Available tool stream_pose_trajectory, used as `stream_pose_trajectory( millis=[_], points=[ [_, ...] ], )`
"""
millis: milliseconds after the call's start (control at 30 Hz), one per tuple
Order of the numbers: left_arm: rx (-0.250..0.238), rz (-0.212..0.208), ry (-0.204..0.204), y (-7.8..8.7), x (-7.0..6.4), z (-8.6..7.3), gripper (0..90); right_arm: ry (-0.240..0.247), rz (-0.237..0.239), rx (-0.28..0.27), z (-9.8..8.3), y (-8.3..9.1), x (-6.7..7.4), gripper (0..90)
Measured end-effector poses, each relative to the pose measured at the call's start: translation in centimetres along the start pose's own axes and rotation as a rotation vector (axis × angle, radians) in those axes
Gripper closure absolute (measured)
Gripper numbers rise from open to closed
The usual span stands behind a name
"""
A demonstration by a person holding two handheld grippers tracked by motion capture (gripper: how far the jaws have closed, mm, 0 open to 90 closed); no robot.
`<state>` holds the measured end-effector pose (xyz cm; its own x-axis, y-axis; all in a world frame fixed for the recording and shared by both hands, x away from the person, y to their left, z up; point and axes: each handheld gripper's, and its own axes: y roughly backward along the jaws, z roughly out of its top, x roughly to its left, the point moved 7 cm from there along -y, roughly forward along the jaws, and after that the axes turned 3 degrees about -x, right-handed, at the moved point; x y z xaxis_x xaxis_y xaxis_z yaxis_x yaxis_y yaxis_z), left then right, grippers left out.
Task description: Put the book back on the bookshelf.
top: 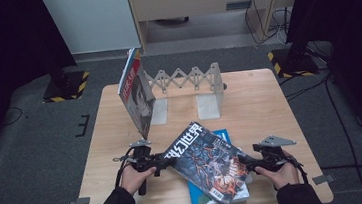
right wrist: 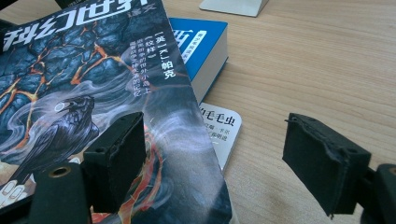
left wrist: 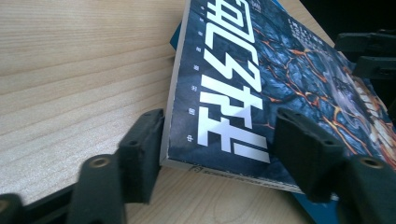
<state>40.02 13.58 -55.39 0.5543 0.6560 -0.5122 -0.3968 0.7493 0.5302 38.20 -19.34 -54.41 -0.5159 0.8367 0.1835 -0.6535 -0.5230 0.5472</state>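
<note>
The fingers [left wrist: 140, 154] of the left gripper [top: 160, 160] straddle the spine corner of the dark glossy magazine with white characters and orange lava cracks on its cover [top: 209, 162], one pad against the spine edge and the other over the cover; whether they press on it I cannot tell. The right gripper [top: 248, 164] has its jaws spread wide, one pad over the magazine's cover near a raven picture, the other out over bare wood, grasping nothing.

The magazine lies askew at the near middle of the light wooden table [top: 264, 104], between the two grippers, resting on a thick blue paperback book [top: 222, 138] whose corner sticks out beyond it. A white-covered book [right wrist: 223, 133] peeks from beneath both.

Farther back stands a white metal expanding bookend rack [top: 193, 88], well apart from the pile, with a red-and-grey magazine [top: 135, 94] propped upright at its left end.
</note>
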Motion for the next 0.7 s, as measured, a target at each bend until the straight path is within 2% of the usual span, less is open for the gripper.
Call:
stream_pose_trajectory(
  millis=[133, 233, 400, 500, 567, 600, 700],
  points=[
    [0.003, -0.04, 0.056, -0.7, -0.3, -0.4, 27.6, -0.007, 0.006, -0.002, 0.0, 0.0, 0.0, 21.2],
    [0.004, -0.051, 0.066, -0.9, -0.4, -0.5, 25.6, -0.007, 0.008, 0.002, 0.0, 0.0, -0.1, 21.2],
    [-0.01, -0.048, 0.08, -0.1, -0.4, 0.0, 35.4, -0.006, 0.007, 0.003, 0.0, -0.1, -0.1, 21.2],
    [-0.055, -0.083, 0.078, 0.8, -0.9, 0.9, 43.1, -0.002, 0.005, 0.005, 0.0, 0.0, -0.1, 21.6],
    [-0.102, -0.116, 0.095, 1.3, -1.5, 1.5, 44.1, -0.002, 0.005, 0.003, -0.1, 0.0, -0.2, 21.7],
    [-0.114, -0.124, 0.088, 1.5, -1.8, 1.7, 44.1, -0.002, 0.001, 0.001, -0.1, 0.0, -0.2, 21.8],
    [-0.106, -0.114, 0.072, 1.5, -2.2, 1.7, 44.1, 0.002, -0.001, 0.0, -0.1, 0.0, -0.2, 22.3]
  ],
)
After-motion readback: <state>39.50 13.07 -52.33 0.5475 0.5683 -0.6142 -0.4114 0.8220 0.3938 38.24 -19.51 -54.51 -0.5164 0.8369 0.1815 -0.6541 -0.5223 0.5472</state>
